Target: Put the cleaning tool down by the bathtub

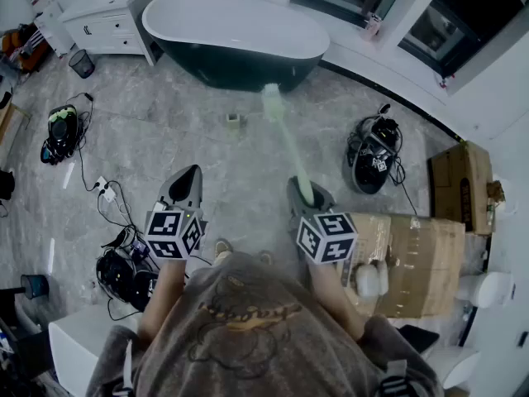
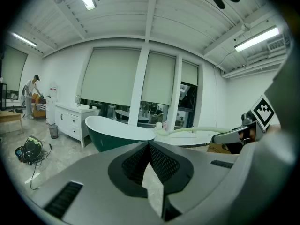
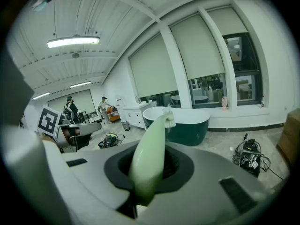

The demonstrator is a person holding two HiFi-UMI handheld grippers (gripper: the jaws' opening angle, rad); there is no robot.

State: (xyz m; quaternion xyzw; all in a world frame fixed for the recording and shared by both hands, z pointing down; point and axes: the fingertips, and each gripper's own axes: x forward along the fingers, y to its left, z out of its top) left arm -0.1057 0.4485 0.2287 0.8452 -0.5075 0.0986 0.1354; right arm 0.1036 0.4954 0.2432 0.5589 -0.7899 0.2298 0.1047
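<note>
While the right gripper point(image 1: 305, 192) pinches the thick handle end of the green brush point(image 1: 288, 141), which looks light and stiff, in the air near the bathtub point(image 1: 235, 33), the left gripper point(image 1: 187, 184) is closed and empty.

The cleaning tool point(image 3: 149, 153) loses its handle end between the jaws of the right gripper point(image 1: 304, 195). In the head view its bristle head, at 12 o'clock, is a soft blur. Two people point(image 3: 104, 106) at 9 o'clock in the right gripper view are too small to make out.
</note>
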